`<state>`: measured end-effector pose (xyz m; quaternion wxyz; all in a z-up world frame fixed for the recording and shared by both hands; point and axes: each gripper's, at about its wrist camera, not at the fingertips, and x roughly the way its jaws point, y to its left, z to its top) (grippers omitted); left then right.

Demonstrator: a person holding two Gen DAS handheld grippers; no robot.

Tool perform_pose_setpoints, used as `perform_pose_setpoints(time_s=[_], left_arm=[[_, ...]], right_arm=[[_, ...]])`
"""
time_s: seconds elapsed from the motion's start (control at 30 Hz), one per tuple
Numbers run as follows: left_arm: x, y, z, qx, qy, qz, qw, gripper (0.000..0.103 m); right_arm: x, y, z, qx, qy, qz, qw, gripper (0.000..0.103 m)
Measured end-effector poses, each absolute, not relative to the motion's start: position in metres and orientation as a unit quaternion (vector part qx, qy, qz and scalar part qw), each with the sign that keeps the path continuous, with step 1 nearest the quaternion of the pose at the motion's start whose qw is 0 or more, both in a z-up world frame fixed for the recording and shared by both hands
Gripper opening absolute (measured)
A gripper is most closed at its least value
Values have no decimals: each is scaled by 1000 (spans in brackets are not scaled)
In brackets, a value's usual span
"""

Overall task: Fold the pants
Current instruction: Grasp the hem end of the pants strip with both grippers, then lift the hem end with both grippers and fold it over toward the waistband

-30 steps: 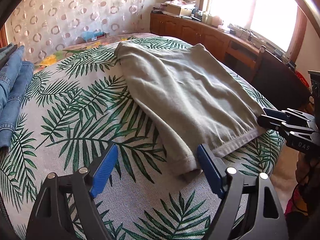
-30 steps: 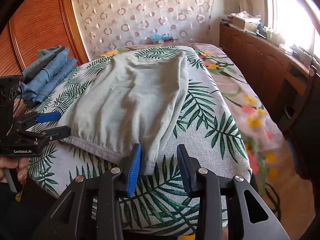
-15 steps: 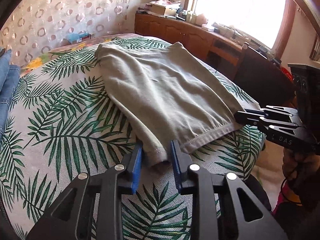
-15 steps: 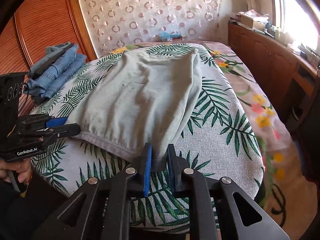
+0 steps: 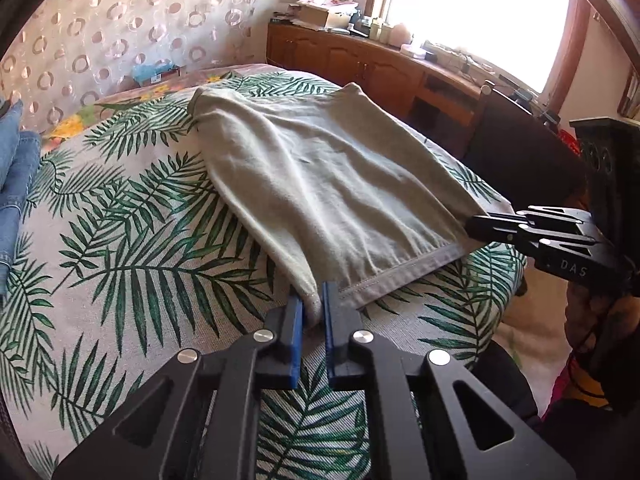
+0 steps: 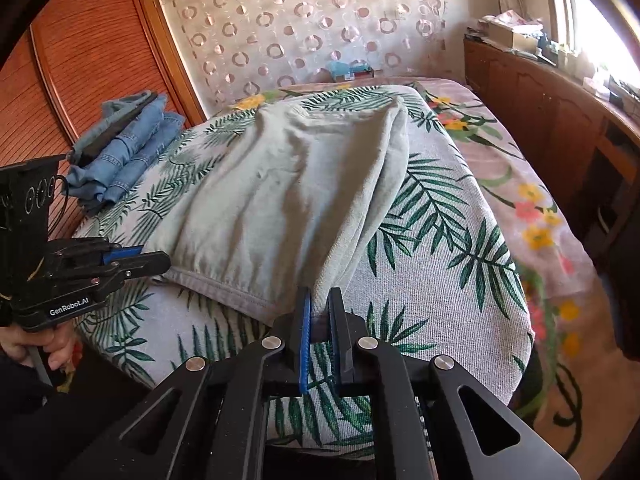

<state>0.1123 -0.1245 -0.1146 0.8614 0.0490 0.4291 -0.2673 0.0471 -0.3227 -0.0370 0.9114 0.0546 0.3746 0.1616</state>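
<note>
While grey pants (image 5: 320,184) lie on bed (image 5: 132,248), left claw (image 5: 313,308) and right claw (image 6: 319,308) each pinch waistband corner.

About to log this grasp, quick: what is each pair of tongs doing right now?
Left tongs: closed on the near left corner of the grey pants.
Right tongs: closed on the pants' near right corner.

The pants (image 5: 320,184) are looking like soft, fuzzy grey cloth. The leaf-print cover (image 5: 132,248) is showing a rough weave. The cabinet (image 6: 532,96) is shining like smooth wood.
</note>
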Motion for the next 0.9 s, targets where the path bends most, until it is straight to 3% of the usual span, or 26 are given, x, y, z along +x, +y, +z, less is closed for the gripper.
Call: perform_pose_setpoints(time_s=[0.9], left_arm=[[58, -112, -29, 46, 351, -290, 889, 8]], right_arm=[[-8, -339, 24, 81, 316, 208, 922, 8]])
